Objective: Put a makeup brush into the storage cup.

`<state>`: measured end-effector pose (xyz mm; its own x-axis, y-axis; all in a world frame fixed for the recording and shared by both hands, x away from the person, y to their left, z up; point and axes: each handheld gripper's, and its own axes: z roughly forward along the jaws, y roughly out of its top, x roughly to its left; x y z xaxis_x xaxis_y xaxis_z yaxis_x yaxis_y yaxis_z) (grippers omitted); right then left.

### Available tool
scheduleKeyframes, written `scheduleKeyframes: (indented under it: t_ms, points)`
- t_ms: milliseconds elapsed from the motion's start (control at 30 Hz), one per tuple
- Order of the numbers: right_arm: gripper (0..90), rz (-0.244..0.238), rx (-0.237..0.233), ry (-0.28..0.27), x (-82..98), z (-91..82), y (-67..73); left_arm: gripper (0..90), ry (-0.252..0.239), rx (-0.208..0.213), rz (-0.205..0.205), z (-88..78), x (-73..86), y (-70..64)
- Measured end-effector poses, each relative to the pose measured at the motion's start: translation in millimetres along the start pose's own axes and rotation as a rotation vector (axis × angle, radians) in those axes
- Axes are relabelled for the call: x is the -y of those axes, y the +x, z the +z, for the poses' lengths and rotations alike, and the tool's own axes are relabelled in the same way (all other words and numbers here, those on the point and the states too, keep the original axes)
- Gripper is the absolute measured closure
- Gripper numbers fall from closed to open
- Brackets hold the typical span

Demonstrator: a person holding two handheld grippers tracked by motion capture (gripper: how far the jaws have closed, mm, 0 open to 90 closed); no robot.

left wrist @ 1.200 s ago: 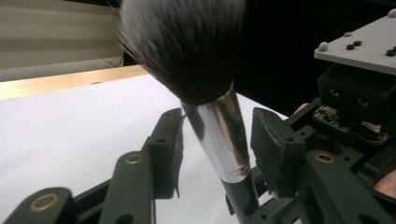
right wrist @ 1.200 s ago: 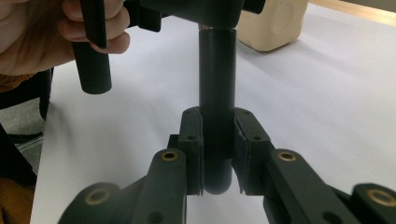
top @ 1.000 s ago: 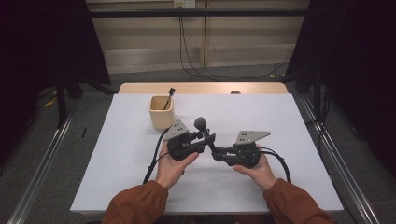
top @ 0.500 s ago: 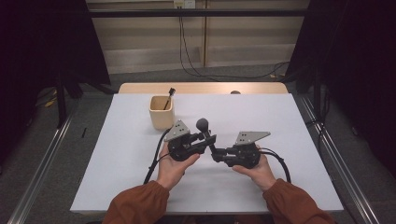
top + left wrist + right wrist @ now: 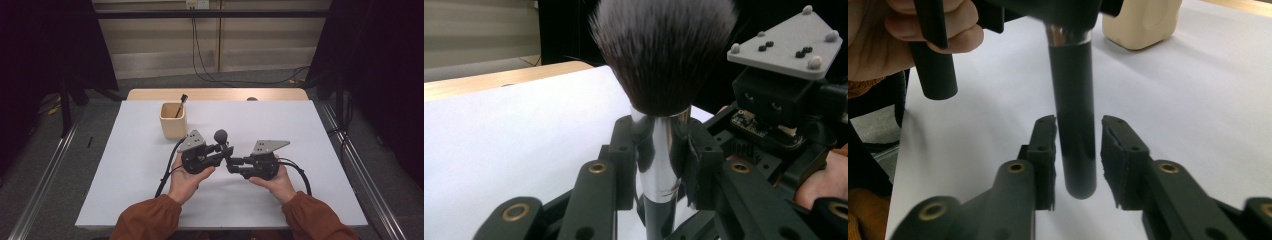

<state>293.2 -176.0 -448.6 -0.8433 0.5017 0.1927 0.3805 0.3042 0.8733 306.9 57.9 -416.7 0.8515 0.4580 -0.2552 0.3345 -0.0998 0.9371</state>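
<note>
Left gripper view, left gripper (image 5: 659, 155) clamping makeup brush (image 5: 663, 55) at its metal collar, jaws just closing, right gripper (image 5: 1078, 150) just opening, jaws flanking the handle without touching, above white surface (image 5: 300, 130).

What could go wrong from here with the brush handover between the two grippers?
1. The right gripper has just been opening, its pads off the brush handle; only the left gripper clamps it, on the smooth metal collar, where it might slip.
2. If it slips, the brush would likely drop onto the table, not into the cup.
3. The grippers sit close and may bump.
</note>
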Motion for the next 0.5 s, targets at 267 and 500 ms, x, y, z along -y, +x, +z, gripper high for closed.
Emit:
scheduleKeyframes:
  t_ms: [267, 500]
  points:
    - [52.2, 0.002, -0.008, -0.003, -0.3, -0.5, -0.8, 70.8, 0.006, 0.005, -0.002, -1.7, -1.0, 0.4]
    - [35.7, -0.016, -0.016, -0.019, -0.4, -0.5, 0.2, 70.8, 0.007, -0.002, -0.003, -2.7, -1.3, 1.3]
